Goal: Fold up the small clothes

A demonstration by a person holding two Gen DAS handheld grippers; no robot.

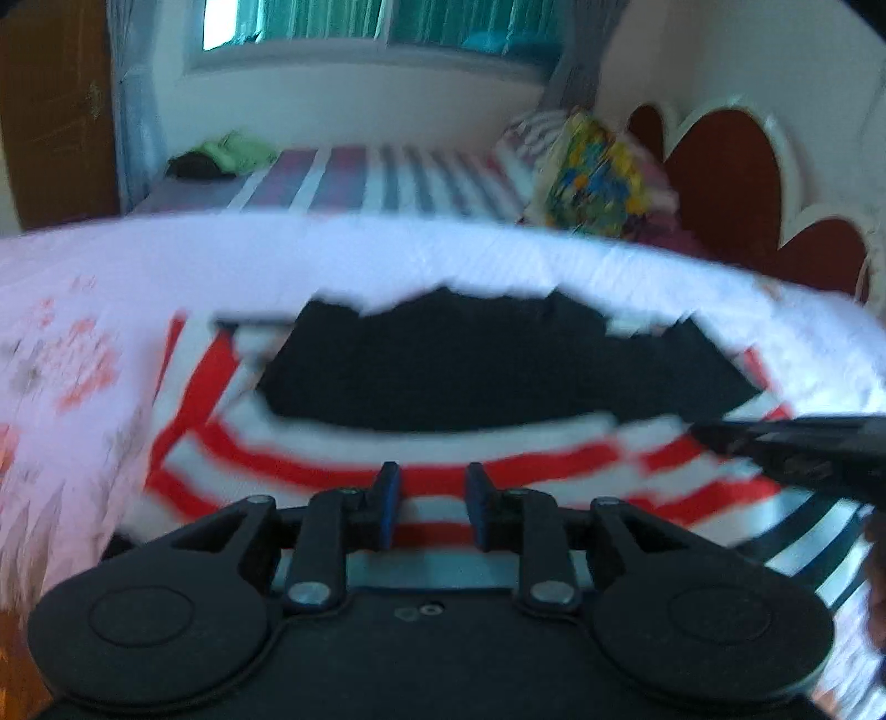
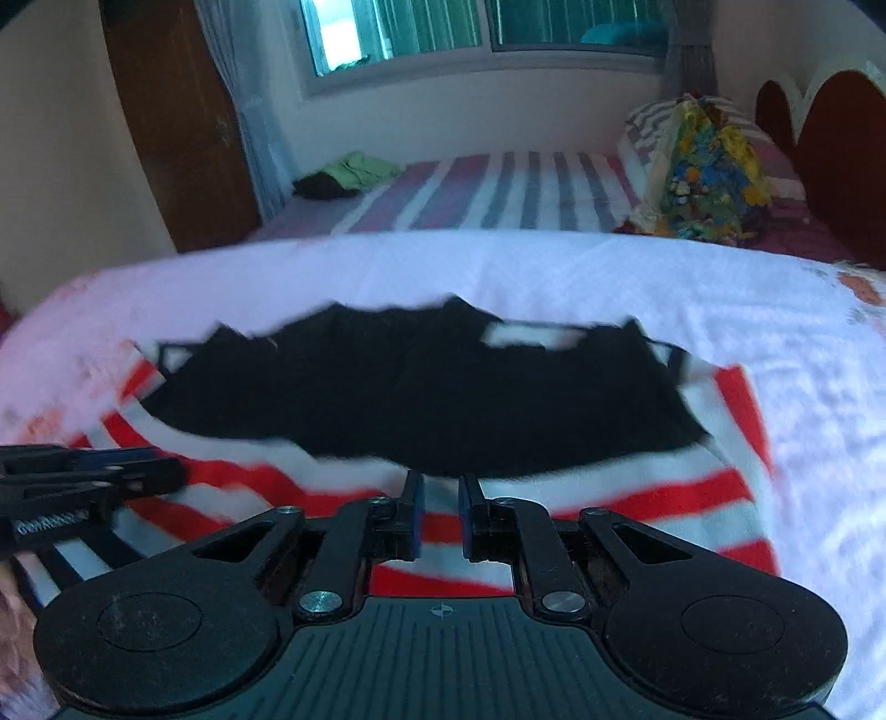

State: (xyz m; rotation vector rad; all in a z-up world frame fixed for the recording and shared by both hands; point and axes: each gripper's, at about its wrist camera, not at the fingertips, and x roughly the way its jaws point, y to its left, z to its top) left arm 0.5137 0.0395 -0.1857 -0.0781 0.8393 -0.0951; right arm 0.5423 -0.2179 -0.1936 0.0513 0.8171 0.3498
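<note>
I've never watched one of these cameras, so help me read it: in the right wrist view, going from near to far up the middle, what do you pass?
Right gripper → red-and-white striped cloth → black garment → white bedspread → striped mattress → window.

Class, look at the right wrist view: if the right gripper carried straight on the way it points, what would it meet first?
Probably the red-and-white striped cloth just ahead of the right gripper, with the black garment right beyond; motion blur leaves depth unclear.
</note>
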